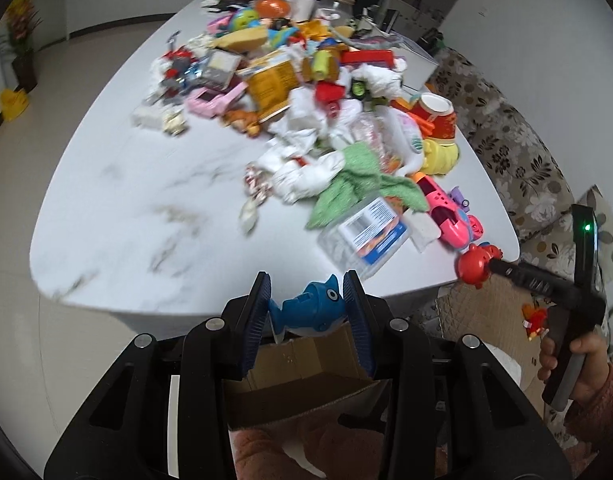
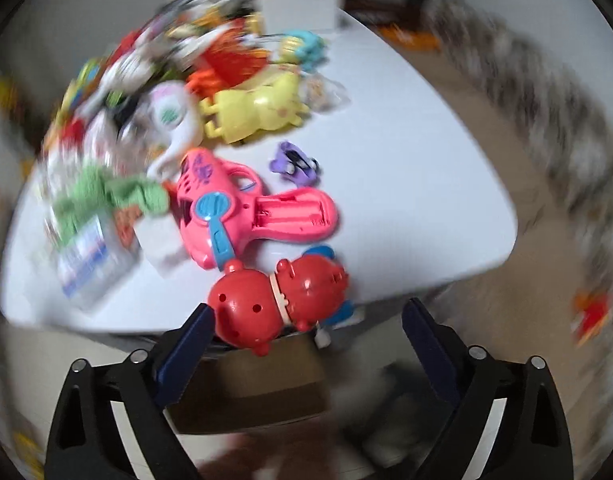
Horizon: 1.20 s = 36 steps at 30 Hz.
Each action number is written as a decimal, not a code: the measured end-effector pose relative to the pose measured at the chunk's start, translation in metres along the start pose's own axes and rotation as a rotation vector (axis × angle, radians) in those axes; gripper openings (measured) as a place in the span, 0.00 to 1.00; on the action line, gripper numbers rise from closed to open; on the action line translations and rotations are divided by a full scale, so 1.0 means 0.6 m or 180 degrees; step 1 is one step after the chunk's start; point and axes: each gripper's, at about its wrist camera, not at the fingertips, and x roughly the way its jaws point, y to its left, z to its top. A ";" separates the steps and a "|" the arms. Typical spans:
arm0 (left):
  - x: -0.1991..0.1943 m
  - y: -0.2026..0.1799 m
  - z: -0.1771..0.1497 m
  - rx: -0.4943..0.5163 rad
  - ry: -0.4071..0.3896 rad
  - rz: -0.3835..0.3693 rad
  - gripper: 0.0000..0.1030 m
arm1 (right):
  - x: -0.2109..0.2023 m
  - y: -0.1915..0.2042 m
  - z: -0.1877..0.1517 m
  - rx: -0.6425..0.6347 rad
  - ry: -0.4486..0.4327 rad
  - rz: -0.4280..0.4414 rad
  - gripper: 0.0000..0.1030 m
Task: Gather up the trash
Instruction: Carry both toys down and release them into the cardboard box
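**Blue shark toy in the left tongs, red toy loose between the right ones**

Nearest thing first: the left tongs [image 1: 306, 308] are clamped narrow on a blue shark toy [image 1: 312, 307], both pads pressed against its sides. It hangs just off the near edge of the worktop [image 1: 146, 208], right above an open cardboard box [image 1: 306, 364] sitting below.

The right tongs [image 2: 306, 344] are spread wide. A red round-bodied toy [image 2: 278, 304] sits between them, up against the left pad, with clear space to the right pad, so it isn't pinched. The right wrist view is badly motion-blurred, so I can't tell if the toy is resting on the worktop edge or on the pad. In the left wrist view the same toy shows at the tip of the right tool, off the worktop's near right corner.

On the worktop, near right: a pink toy gun [image 2: 242, 216] just beyond the red toy, a clear plastic tub with a blue label [image 1: 366, 236] to its left, and a green cloth [image 1: 354, 180] overlapping that tub. A small purple toy [image 2: 294, 164] lies apart to the right.

Farther back: crumpled white tissues [image 1: 306, 128], a yellow plastic toy [image 2: 258, 108], a red paper cup [image 1: 434, 114], then a yellow printed package [image 1: 270, 84] in the big heap.
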 end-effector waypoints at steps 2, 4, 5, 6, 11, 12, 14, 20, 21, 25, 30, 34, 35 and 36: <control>-0.001 0.003 -0.006 -0.0017 0.0008 0.0044 0.37 | 0.009 -0.033 -0.004 0.0522 0.0202 0.0394 0.95; -0.004 0.011 -0.013 -0.0035 0.0021 0.0078 0.37 | 0.022 -0.065 -0.009 0.1081 0.0388 0.0773 0.95; -0.005 0.012 -0.016 -0.0043 0.0025 0.0077 0.37 | 0.027 -0.074 -0.010 0.1263 0.0446 0.0867 0.95; -0.006 0.014 -0.017 -0.0049 0.0025 0.0077 0.37 | 0.034 -0.083 -0.012 0.1490 0.0524 0.0968 0.94; -0.009 0.013 -0.016 -0.0016 0.0005 0.0066 0.37 | 0.068 -0.087 -0.004 0.1965 0.0762 0.1023 0.81; -0.009 0.013 -0.016 -0.0009 0.0006 0.0061 0.37 | 0.074 -0.087 0.001 0.2024 0.0781 0.1009 0.81; -0.009 0.012 -0.016 0.0001 0.0016 0.0036 0.37 | 0.091 -0.086 0.012 0.2187 0.0833 0.1016 0.69; -0.009 0.018 -0.020 0.0006 0.0037 0.0023 0.37 | 0.128 -0.101 0.003 0.2647 0.1005 0.1083 0.45; -0.009 0.021 -0.021 0.0000 0.0038 0.0020 0.37 | 0.126 -0.102 0.001 0.2633 0.0996 0.1100 0.45; -0.009 0.029 -0.022 0.0003 0.0033 0.0028 0.37 | 0.100 -0.103 -0.004 0.2425 0.0922 0.1135 0.44; 0.000 0.023 -0.050 0.0182 0.0124 -0.0034 0.37 | 0.050 -0.057 -0.022 0.1467 0.0878 0.1057 0.44; 0.049 0.022 -0.110 0.0213 0.0449 -0.0109 0.37 | 0.051 0.003 -0.069 0.0750 0.0869 0.0897 0.45; 0.071 0.025 -0.127 0.0170 0.0553 -0.0138 0.37 | 0.064 0.021 -0.087 0.0549 0.0894 0.0836 0.47; 0.088 0.027 -0.139 0.0142 0.0610 -0.0137 0.37 | 0.078 0.034 -0.103 0.0412 0.0911 0.0814 0.47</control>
